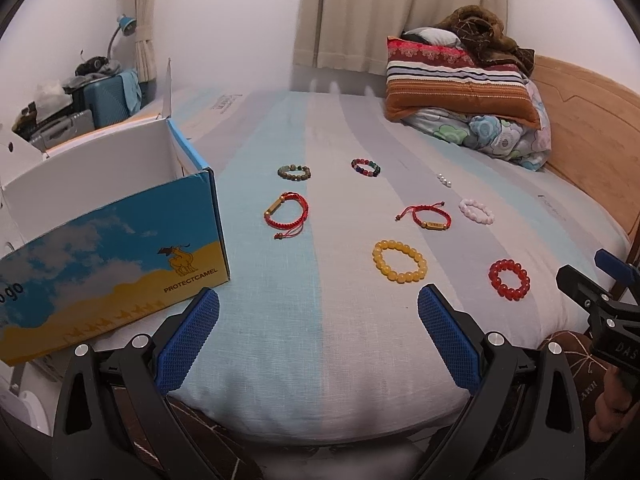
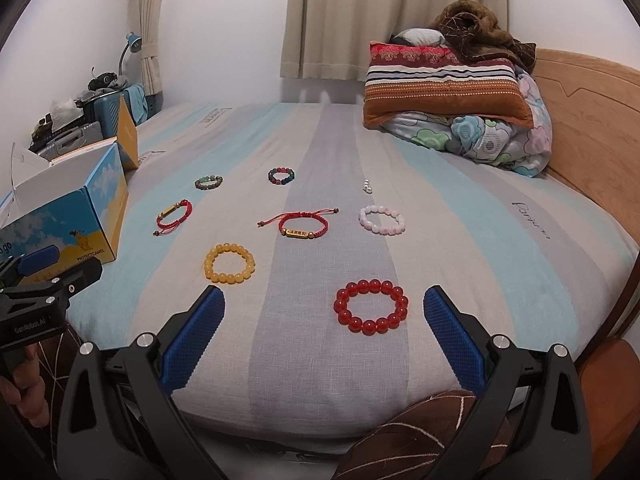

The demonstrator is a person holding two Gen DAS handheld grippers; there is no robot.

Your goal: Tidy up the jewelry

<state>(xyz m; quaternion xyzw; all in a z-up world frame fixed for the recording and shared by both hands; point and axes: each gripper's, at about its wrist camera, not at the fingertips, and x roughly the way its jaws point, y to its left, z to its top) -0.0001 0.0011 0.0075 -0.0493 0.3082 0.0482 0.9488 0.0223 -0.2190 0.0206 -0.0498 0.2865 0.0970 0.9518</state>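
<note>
1. I have both tools hovering at the near edge of the bed (image 2: 460,208), and neither holds anything. The left tool (image 1: 318,312) has its blue pads spread wide over bare sheet; the right tool (image 2: 324,312) is just as wide open.

2. The jewelry lies loose on the striped sheet in rough rows. The red bead bracelet (image 2: 372,306) is nearest, sitting between my right fingertips' line of reach, with the yellow bead bracelet (image 2: 229,263) a little to its left.

3. Farther back lie the red cord bracelet with a gold bar (image 2: 303,226), the pink bead bracelet (image 2: 382,220), and a second red cord bracelet (image 2: 174,214) near the box.

4. The open shoebox (image 1: 120,240) stands on the left of the bed, just beside my left tool. I judge it to be the place for the pieces.

5. I would start with the red bead bracelet: lower the right tool so one pad goes inside the ring and one outside, then pinch a single side of the strand.

6. I should press lightly into the soft sheet, or the pads may catch fabric along with the beads.
</note>
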